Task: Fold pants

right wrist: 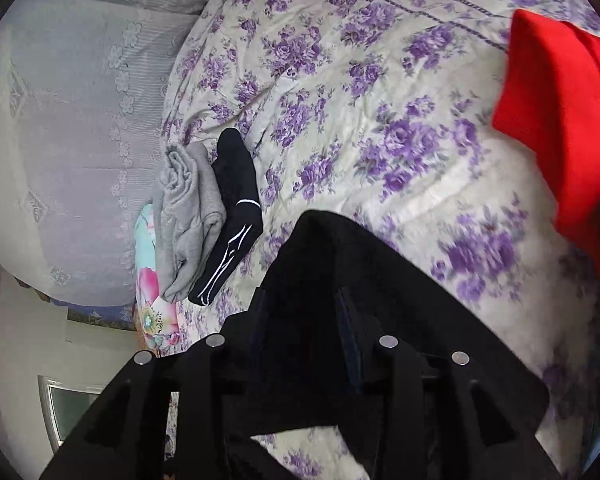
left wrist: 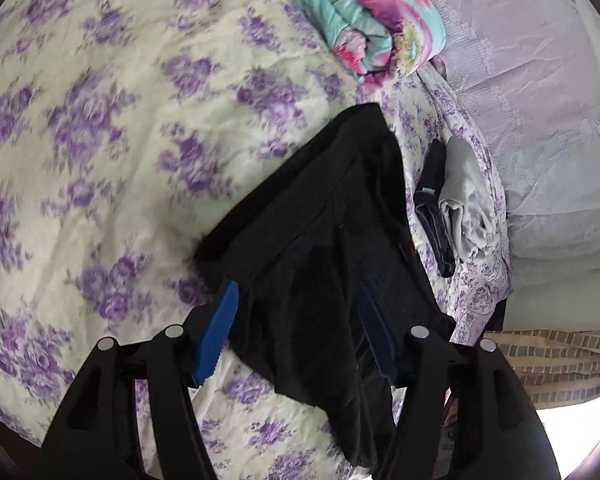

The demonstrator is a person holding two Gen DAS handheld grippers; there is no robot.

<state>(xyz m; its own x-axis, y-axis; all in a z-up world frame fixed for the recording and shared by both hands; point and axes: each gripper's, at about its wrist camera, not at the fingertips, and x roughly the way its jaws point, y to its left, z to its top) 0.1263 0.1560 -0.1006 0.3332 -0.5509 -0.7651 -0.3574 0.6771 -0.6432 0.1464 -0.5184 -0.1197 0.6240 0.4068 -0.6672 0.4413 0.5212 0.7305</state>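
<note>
Black pants lie partly folded over the purple-flowered bedsheet. In the left wrist view my left gripper has its blue fingers spread wide, with the black cloth draped between and over them. In the right wrist view the same black pants cover my right gripper; its dark fingers stand apart under the cloth. Whether either gripper pinches the cloth is hidden.
Folded grey pants and folded black pants with white stripes lie side by side near the lilac lace bedcover. A rolled floral quilt lies at the bed's far side. A red garment lies at the right.
</note>
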